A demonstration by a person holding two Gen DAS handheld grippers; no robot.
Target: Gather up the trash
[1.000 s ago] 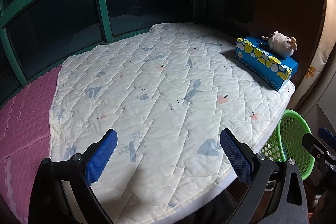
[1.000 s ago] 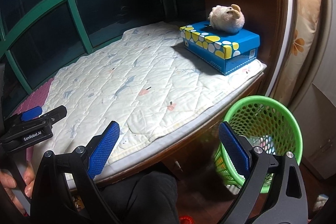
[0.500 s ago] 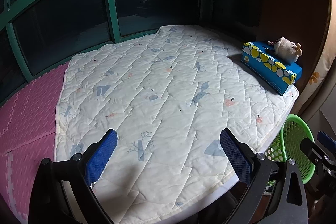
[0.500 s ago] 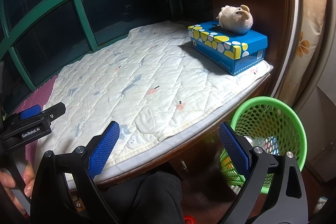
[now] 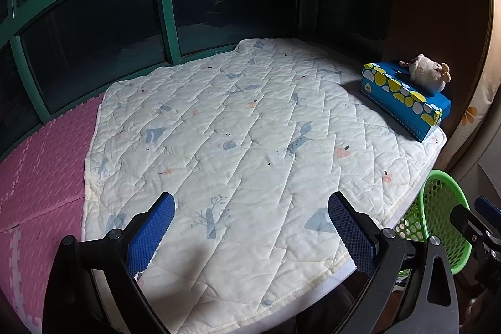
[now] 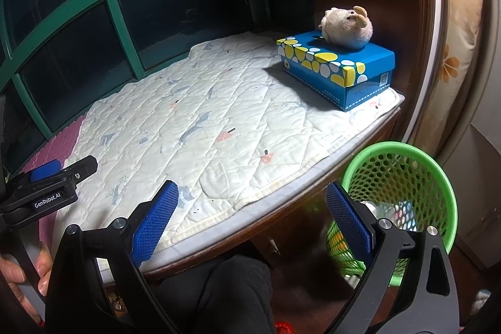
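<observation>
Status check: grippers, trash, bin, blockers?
Left gripper open, empty. Right gripper open, empty. Green bin beside the bed, scraps inside; no loose trash seen on quilt. Nothing in the way.

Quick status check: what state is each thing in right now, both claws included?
Left claw: open, empty.
Right claw: open, empty.
Bin: upright beside the bed, some trash inside.
Box: closed, on quilt.
Plush: resting on box.
</observation>
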